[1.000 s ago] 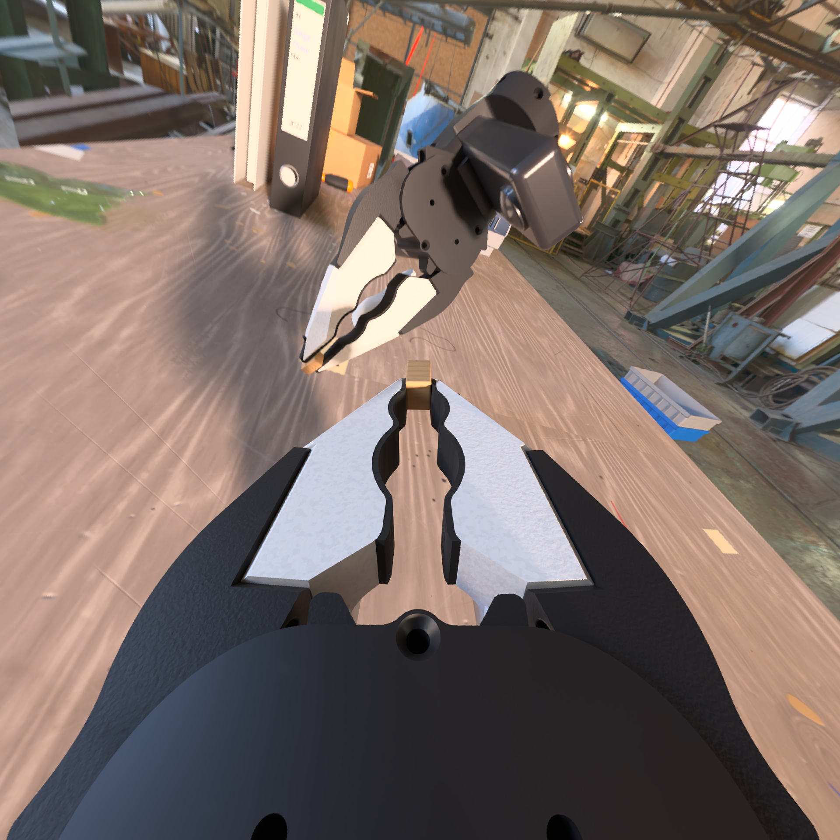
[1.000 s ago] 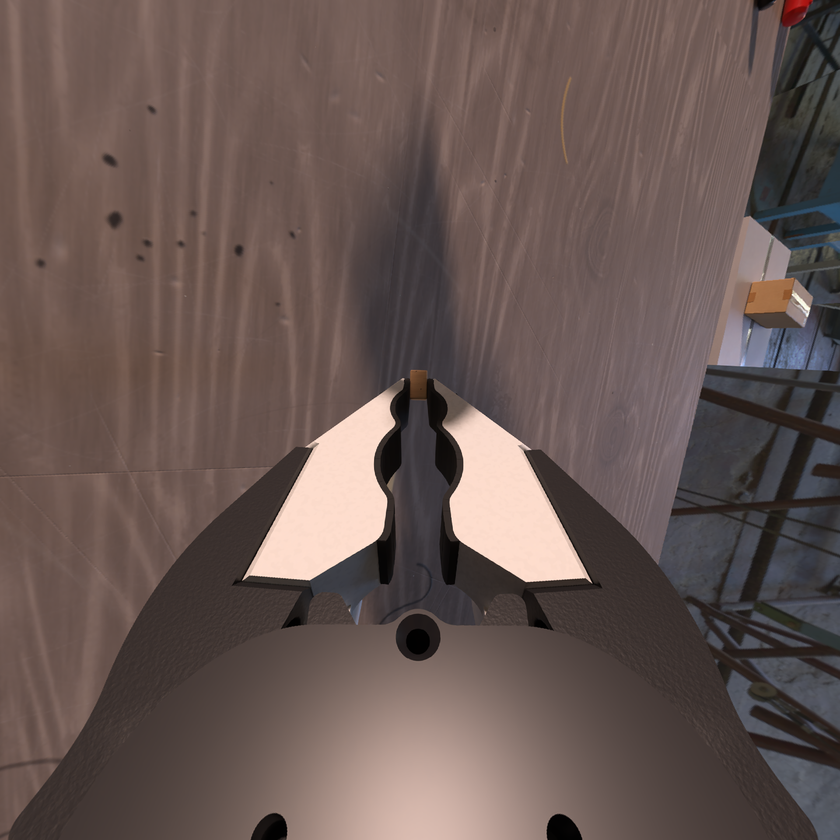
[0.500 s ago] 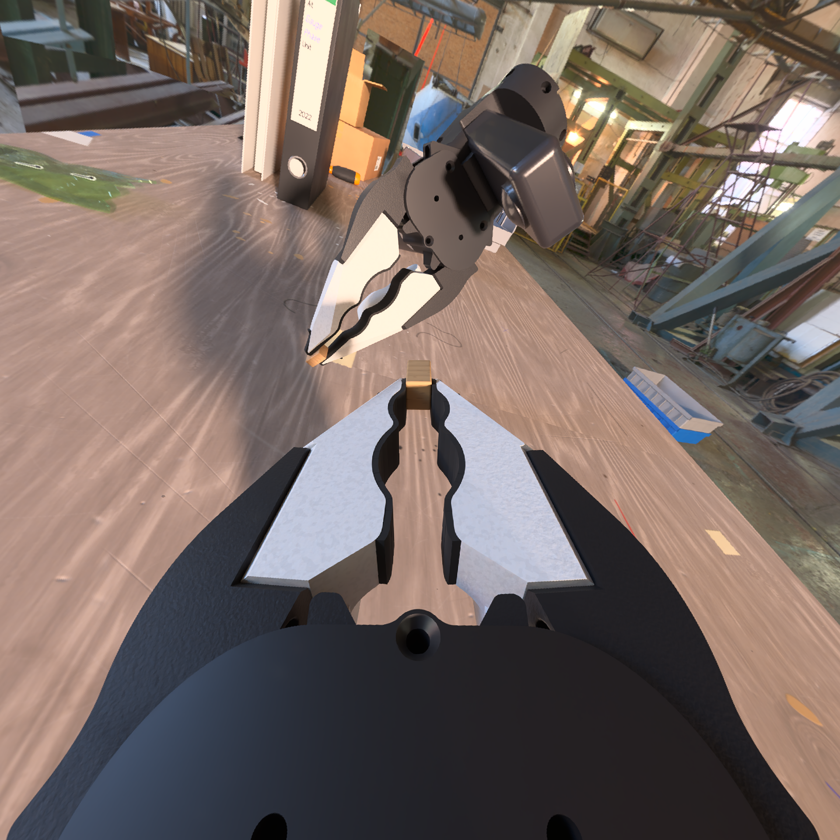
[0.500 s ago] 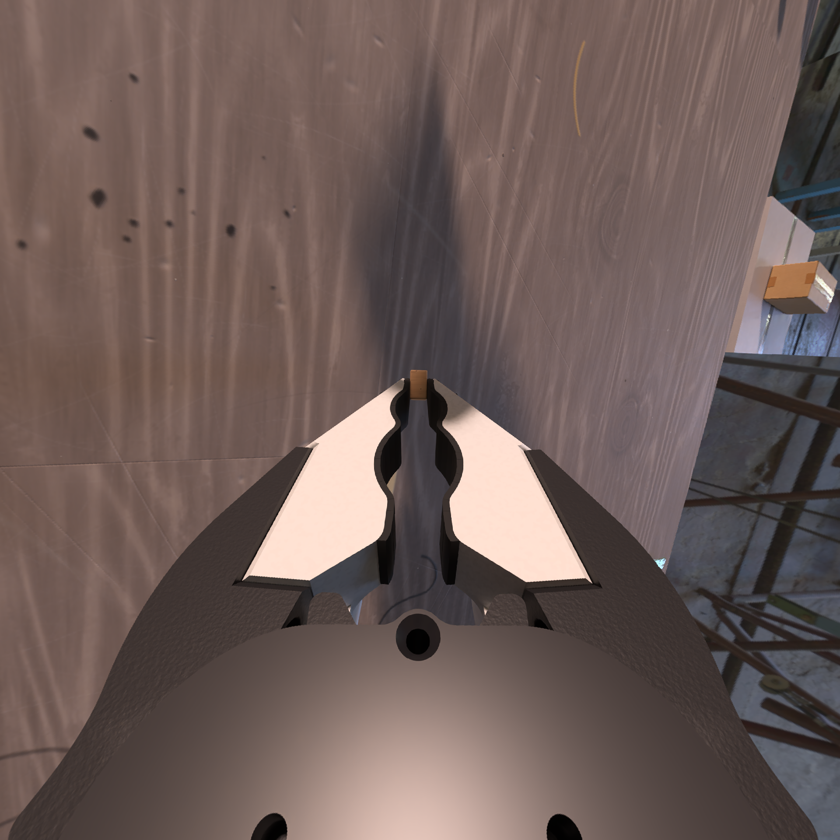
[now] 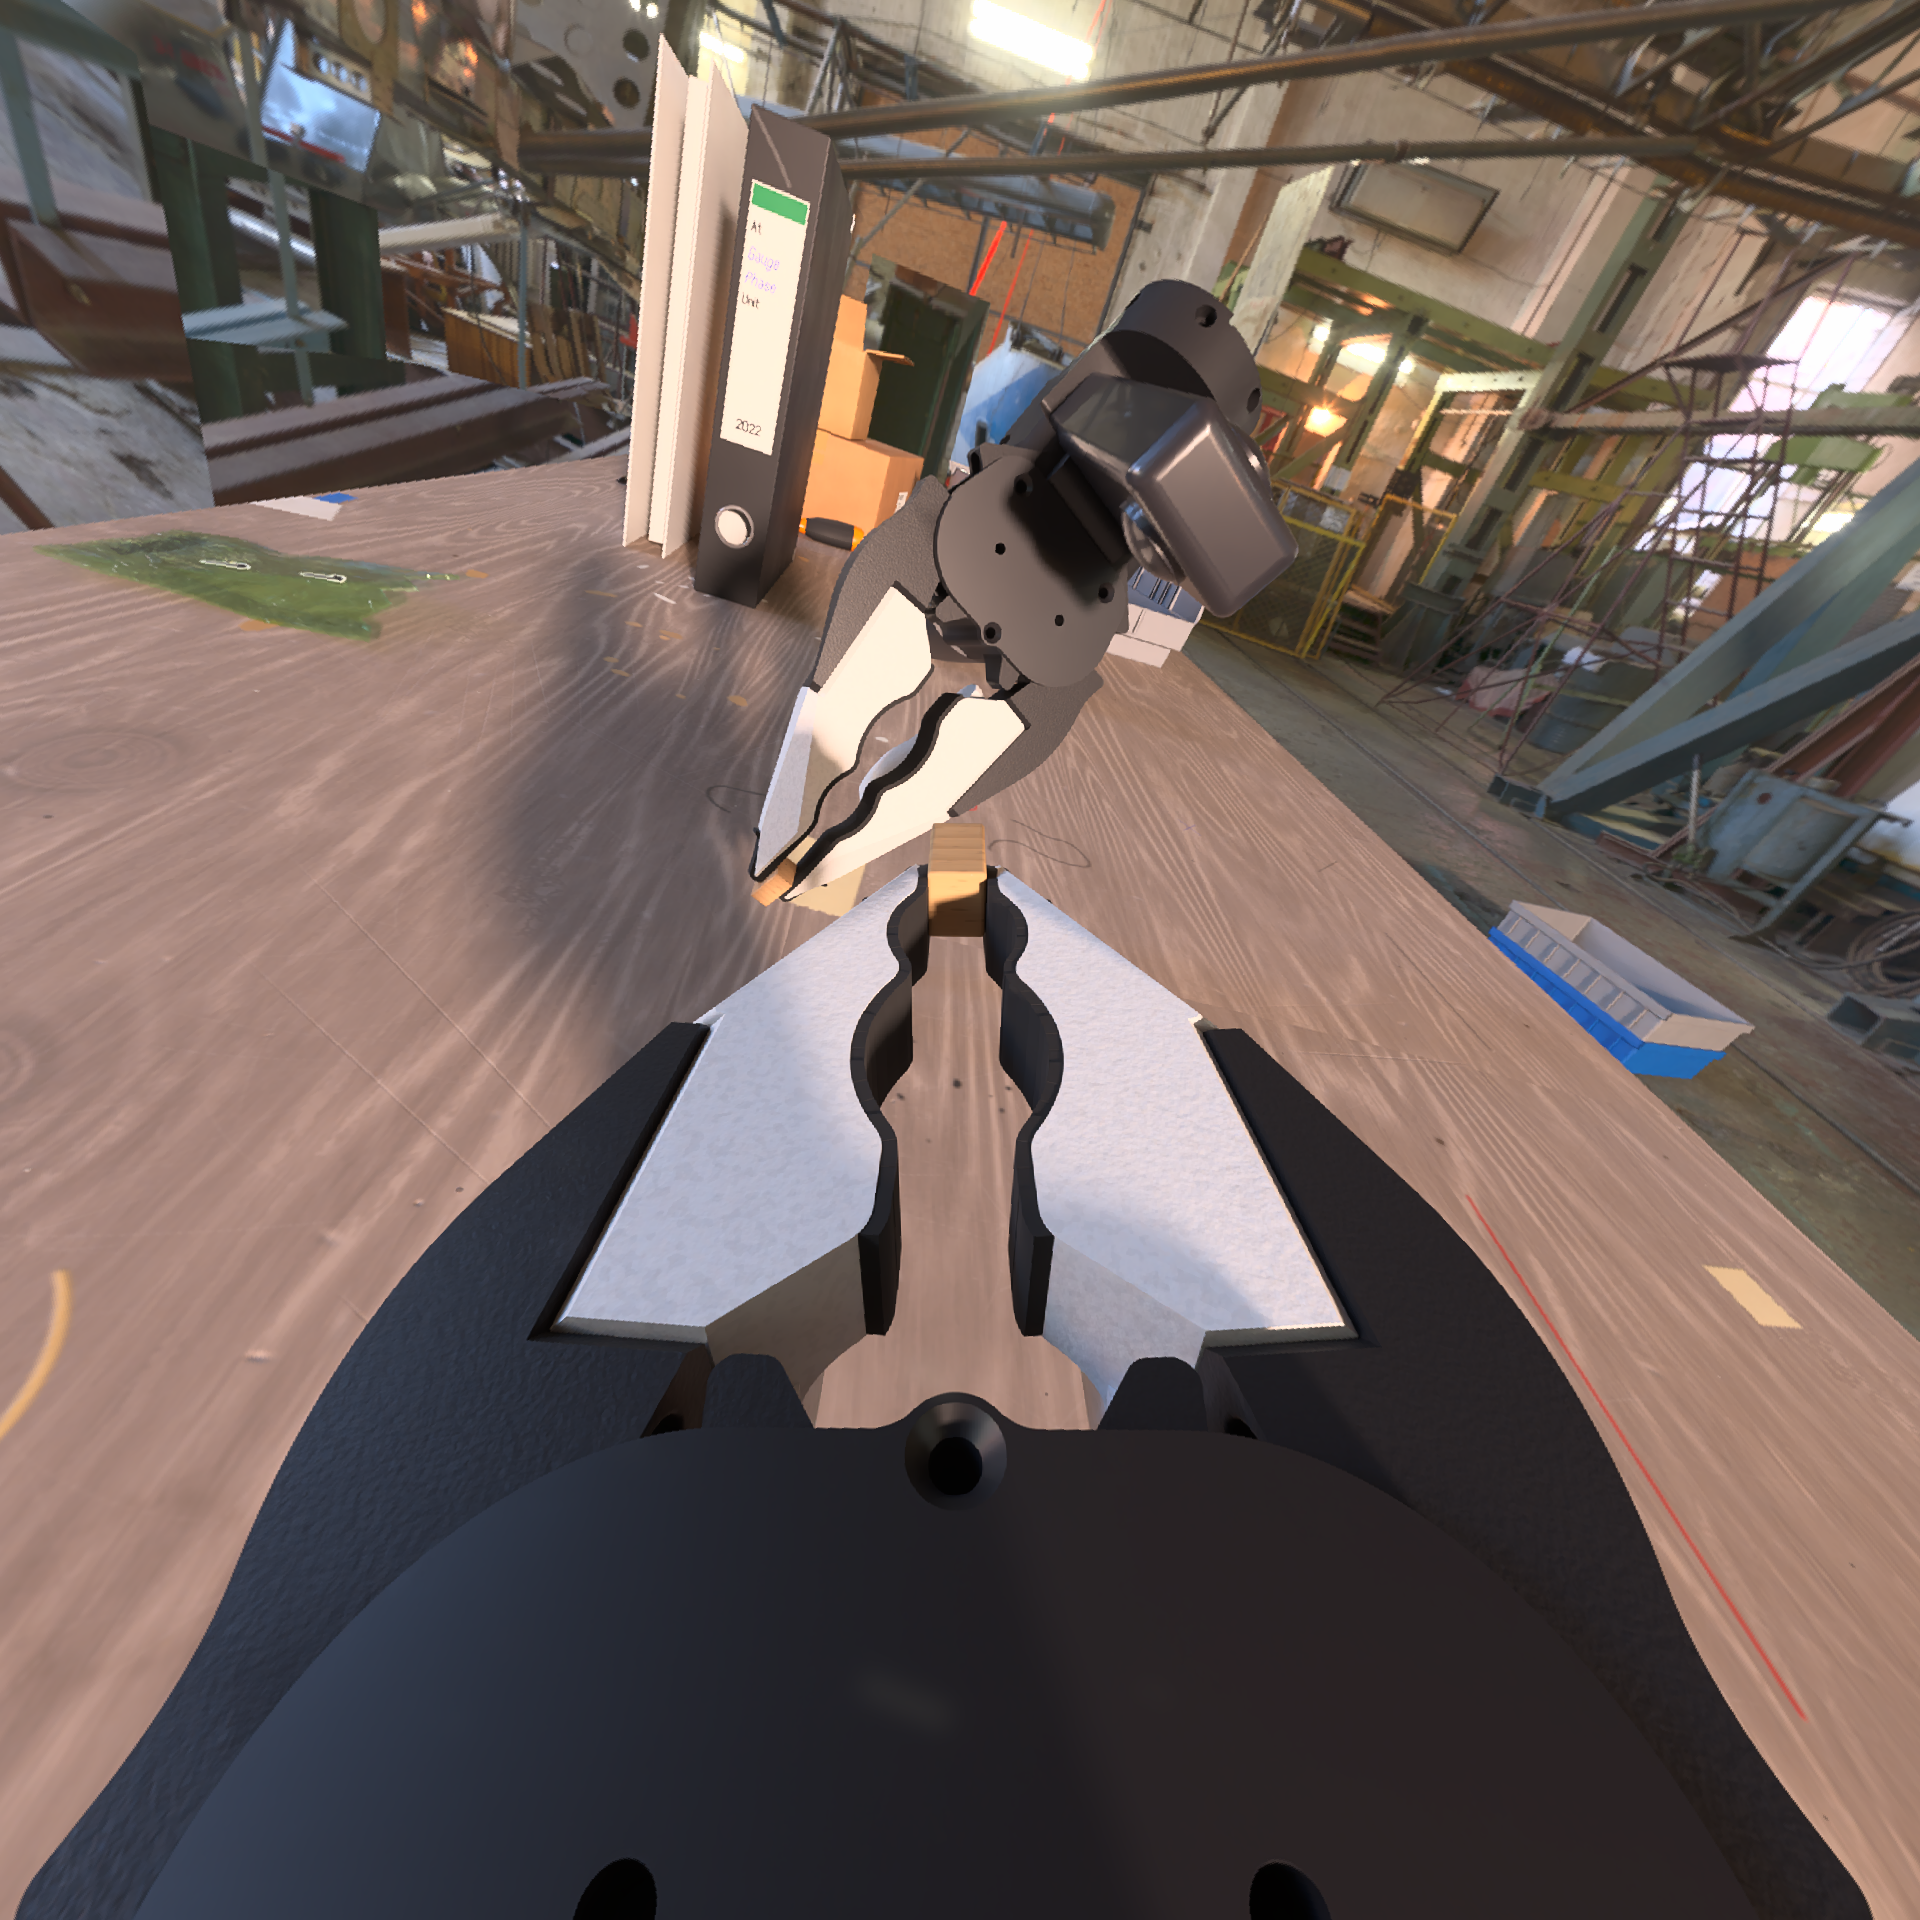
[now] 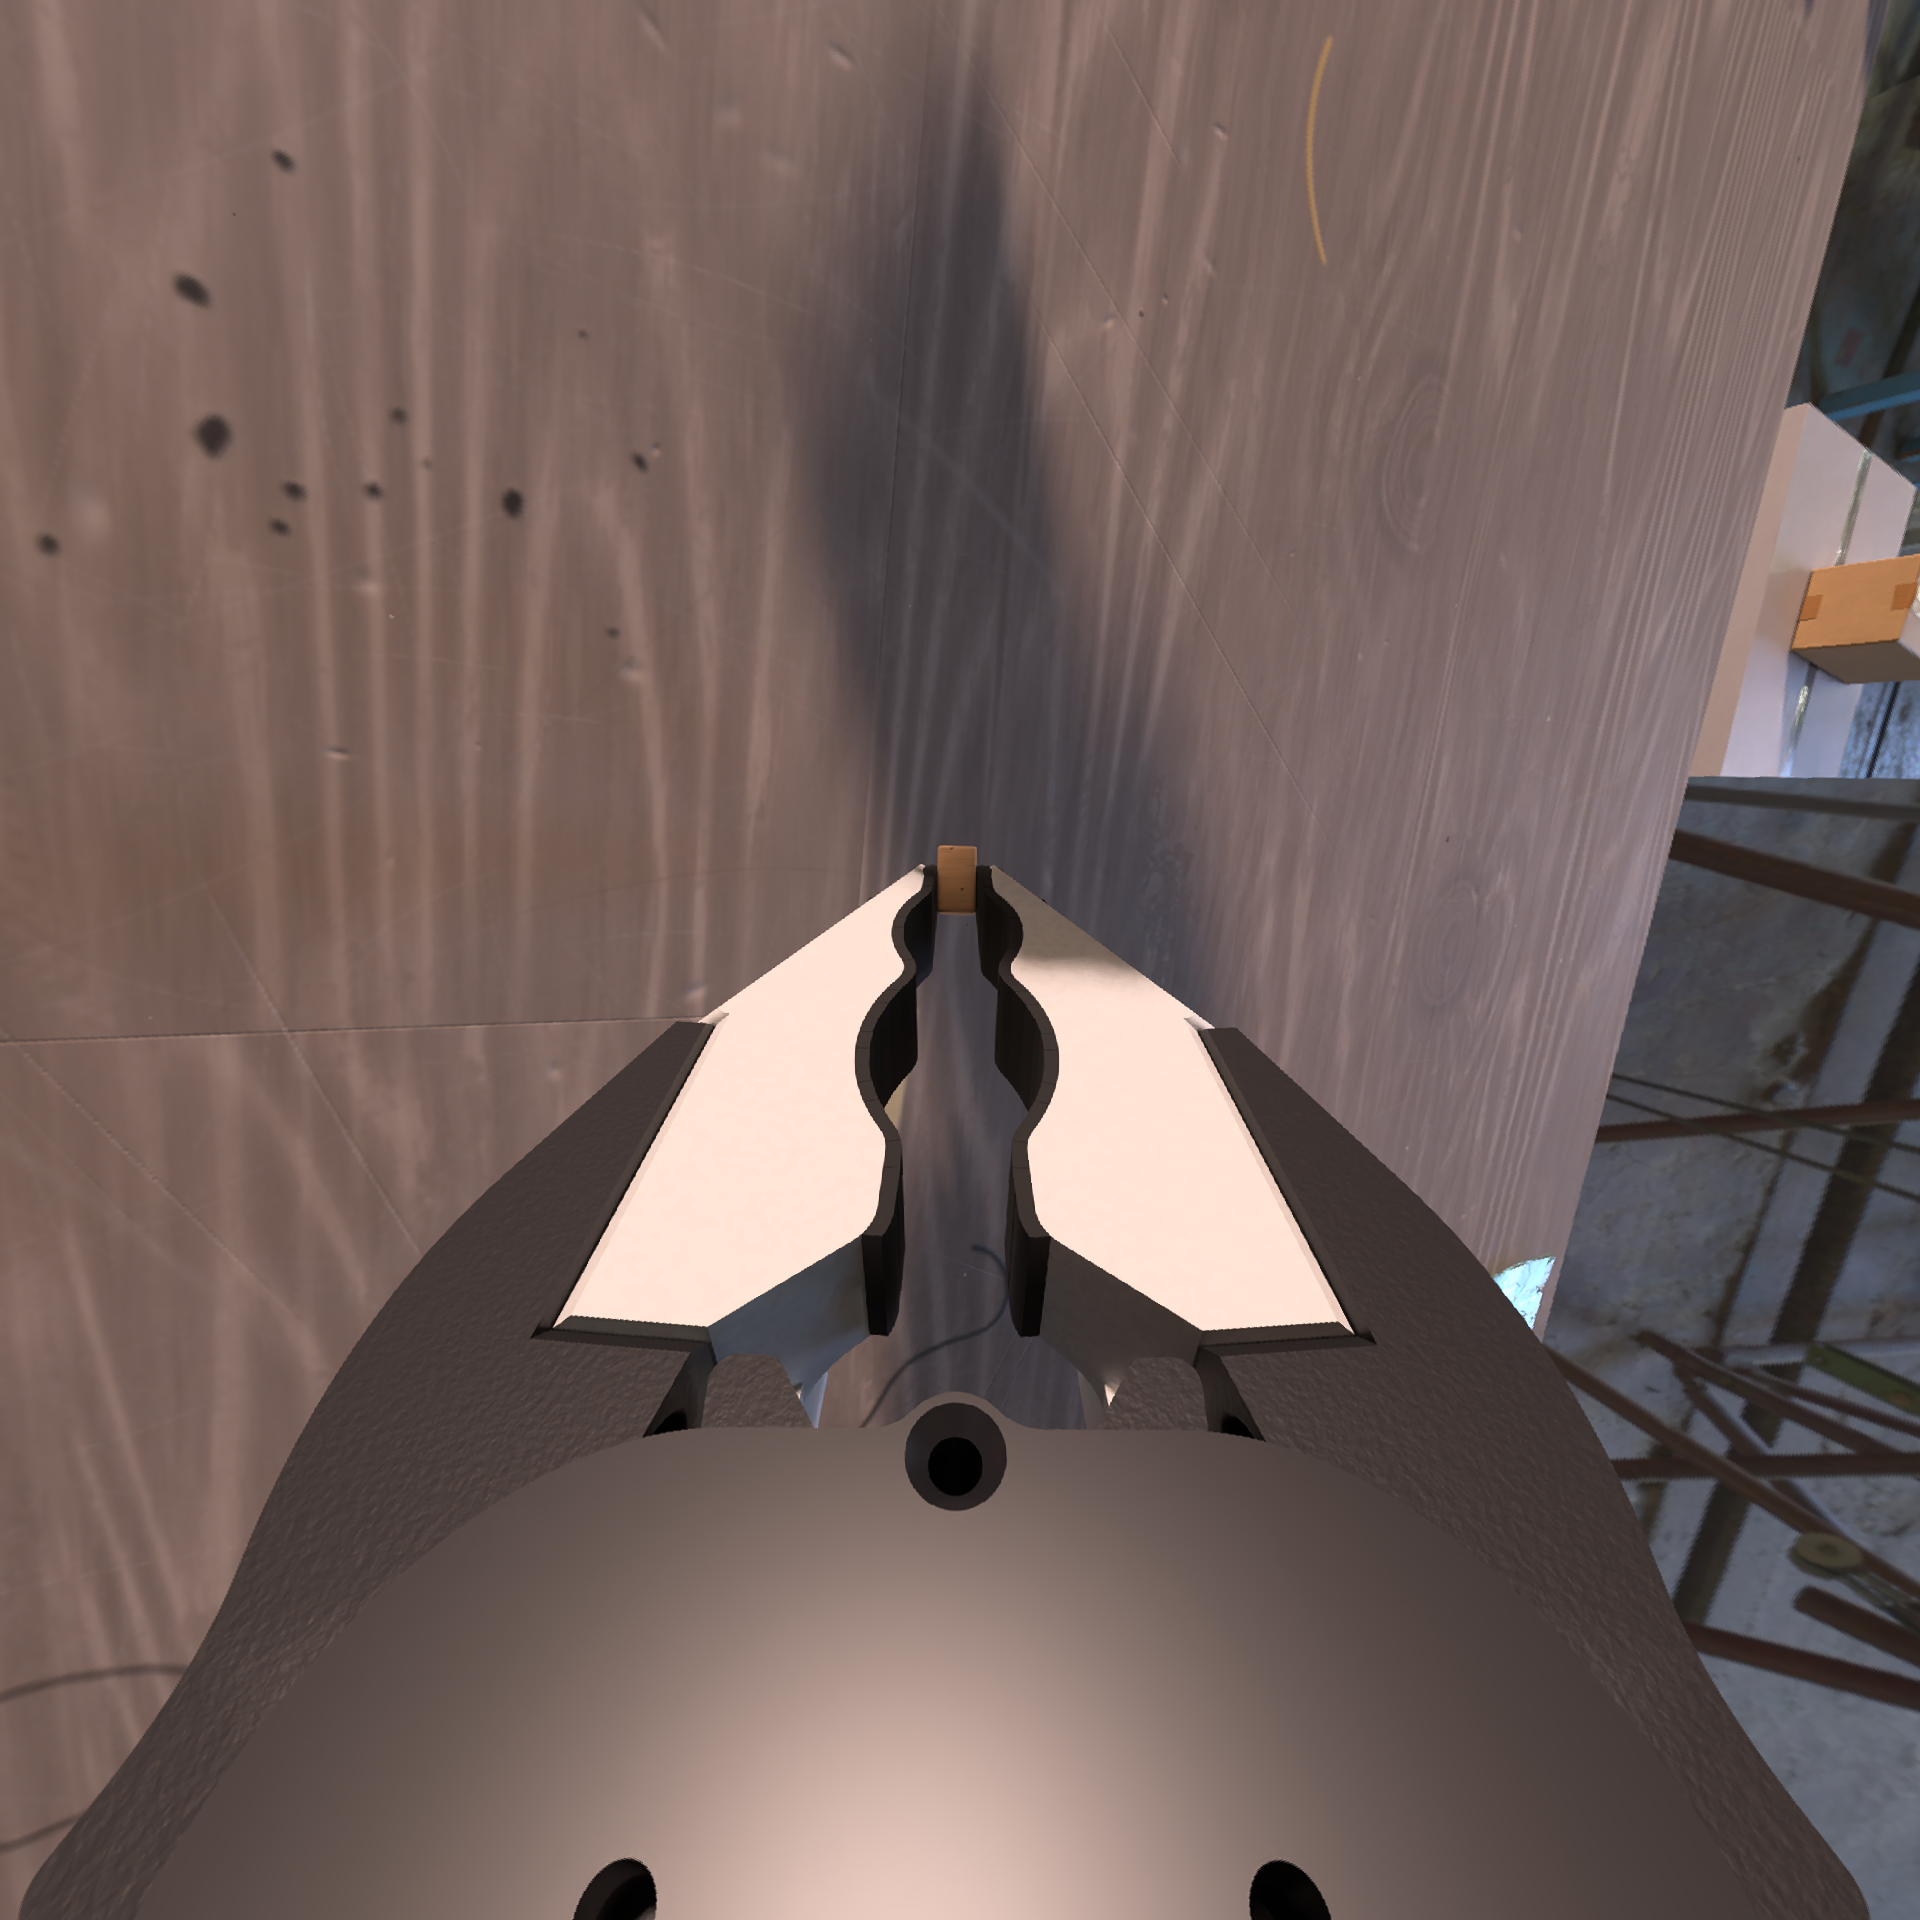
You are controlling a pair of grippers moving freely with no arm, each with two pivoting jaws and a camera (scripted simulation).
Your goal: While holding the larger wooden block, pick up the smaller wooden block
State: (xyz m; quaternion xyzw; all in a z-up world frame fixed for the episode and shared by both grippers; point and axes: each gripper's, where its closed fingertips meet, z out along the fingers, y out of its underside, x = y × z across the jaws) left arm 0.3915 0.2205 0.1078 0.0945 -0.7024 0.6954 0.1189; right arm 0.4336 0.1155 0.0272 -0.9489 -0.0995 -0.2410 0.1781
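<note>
- The left gripper [image 5: 956, 894] had its two white fingers drawn in on the larger wooden block [image 5: 957, 881], pinching it at the very tips; the pale block stood up a little past the fingertips.
- The block in that grip was lifted clear of the wooden tabletop [image 5: 312, 883], whose brown grain ran below it.
- The right gripper [image 6: 957, 883] was likewise pinching the smaller wooden block [image 6: 956, 878], a darker tan piece caught between its fingertips, with only a narrow gap left between the fingers behind it.
- From the right wrist view the gripper pointed steeply down at the tabletop [image 6: 520, 727], and a dark soft shadow [image 6: 935, 499] lay on the boards beyond the block.
- In the left wrist view the right gripper [image 5: 795, 883] hung just ahead and to the left of the larger block, tilted nose-down, with the smaller block [image 5: 771, 889] showing as a tan sliver at its tips.
- Whether the smaller block touched the table in that view could not be told.
- A black lever-arch binder [image 5: 774, 364] stood upright at the far side of the table, beside white folders [image 5: 675, 312].
- A flat green sheet [image 5: 249, 577] lay on the table far to the left.
- A blue and white tray [image 5: 1621, 987] sat on the floor off the right edge of the table.
- Cardboard boxes [image 5: 857, 436] were stacked behind the binder.
</note>
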